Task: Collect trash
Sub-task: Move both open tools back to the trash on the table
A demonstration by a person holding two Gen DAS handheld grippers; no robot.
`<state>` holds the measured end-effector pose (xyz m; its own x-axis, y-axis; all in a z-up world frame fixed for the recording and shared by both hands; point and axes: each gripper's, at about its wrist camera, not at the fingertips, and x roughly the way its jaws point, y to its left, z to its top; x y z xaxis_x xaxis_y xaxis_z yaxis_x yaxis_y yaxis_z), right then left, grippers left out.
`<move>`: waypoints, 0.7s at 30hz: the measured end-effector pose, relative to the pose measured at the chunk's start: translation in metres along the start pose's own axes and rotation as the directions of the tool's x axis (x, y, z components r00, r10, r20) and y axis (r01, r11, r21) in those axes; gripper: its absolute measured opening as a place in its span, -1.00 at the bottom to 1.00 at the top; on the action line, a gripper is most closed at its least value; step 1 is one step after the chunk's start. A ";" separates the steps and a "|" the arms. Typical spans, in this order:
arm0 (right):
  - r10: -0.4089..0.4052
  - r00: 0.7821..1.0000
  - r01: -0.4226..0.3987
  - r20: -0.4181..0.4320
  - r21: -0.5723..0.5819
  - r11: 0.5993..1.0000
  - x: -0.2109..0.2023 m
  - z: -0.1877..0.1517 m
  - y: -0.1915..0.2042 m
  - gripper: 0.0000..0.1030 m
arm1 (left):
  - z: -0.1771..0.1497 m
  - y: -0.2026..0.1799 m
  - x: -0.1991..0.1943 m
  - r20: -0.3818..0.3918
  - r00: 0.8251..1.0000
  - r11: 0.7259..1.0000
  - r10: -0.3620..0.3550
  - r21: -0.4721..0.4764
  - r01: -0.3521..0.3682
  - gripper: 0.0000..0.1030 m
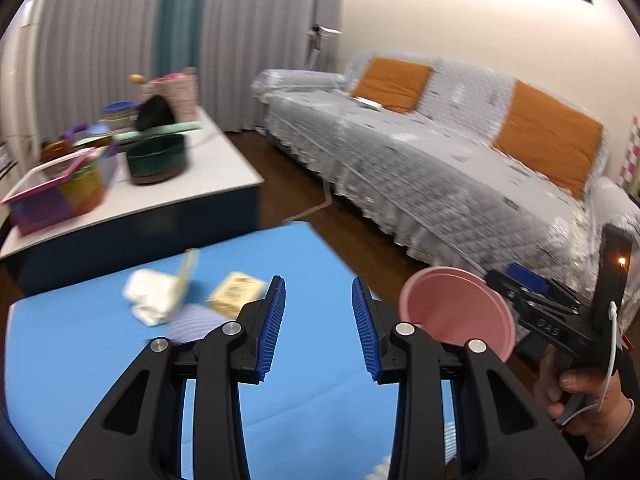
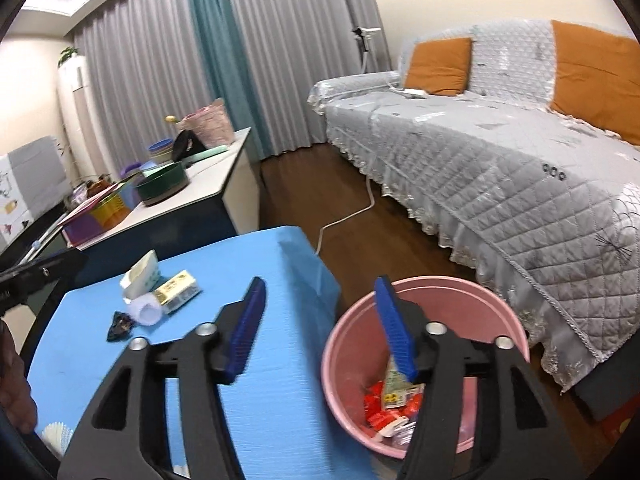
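Note:
A pink trash bin (image 2: pixel 424 364) stands on the floor right of the blue table (image 2: pixel 264 380); red and yellow wrappers (image 2: pixel 392 404) lie inside. The bin also shows in the left wrist view (image 1: pixel 456 312). On the table lie a white carton (image 2: pixel 140 274), a yellow box (image 2: pixel 178 290), a pale paper cup (image 2: pixel 146 312) and a dark wrapper (image 2: pixel 120 326). My right gripper (image 2: pixel 320 332) is open and empty, its right finger above the bin. My left gripper (image 1: pixel 319 328) is open and empty above the table, near the yellow box (image 1: pixel 236 294) and crumpled white paper (image 1: pixel 150 296).
A white-topped cabinet (image 2: pixel 208 184) behind the table holds a dark green round tin (image 2: pixel 162 186), colourful baskets and bowls. A grey-covered sofa (image 2: pixel 520 184) with orange cushions fills the right. A white cable (image 2: pixel 348 216) runs across the wood floor. A ribbed paper cup (image 2: pixel 58 434) lies at the table's near left.

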<state>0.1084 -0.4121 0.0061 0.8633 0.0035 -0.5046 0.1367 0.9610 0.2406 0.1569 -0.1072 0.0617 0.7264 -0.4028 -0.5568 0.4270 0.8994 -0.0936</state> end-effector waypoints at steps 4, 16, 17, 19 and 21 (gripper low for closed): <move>0.023 1.000 -0.023 0.000 0.016 1.000 0.001 -0.001 0.015 0.50 | -0.010 0.039 -0.012 0.016 0.998 0.995 0.060 -0.081 -0.059 -0.33; 0.109 0.992 -0.112 -0.059 -0.047 0.993 0.026 -0.016 0.088 0.59 | -0.040 0.111 -0.019 -0.030 0.977 0.961 0.209 -0.179 -0.211 -0.33; 0.120 0.991 -0.124 -0.065 -0.051 0.991 0.030 -0.018 0.095 0.59 | -0.041 0.115 -0.018 -0.033 0.976 0.959 0.214 -0.183 -0.217 -0.33; 0.138 0.987 -0.143 -0.079 -0.059 0.988 0.037 -0.021 0.108 0.55 | -0.044 0.121 -0.020 -0.036 0.975 0.955 0.217 -0.197 -0.220 -0.33; 0.157 0.983 -0.163 -0.090 -0.060 0.985 0.043 -0.023 0.117 0.38 | -0.047 0.126 -0.023 -0.038 0.973 0.952 0.227 -0.200 -0.230 -0.33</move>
<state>0.1499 -0.2929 -0.0066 0.8270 0.1793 -0.5329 -0.0353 0.9625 0.2690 0.1688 0.0236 0.0235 0.7836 -0.1815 -0.5941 0.1322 0.9832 -0.1261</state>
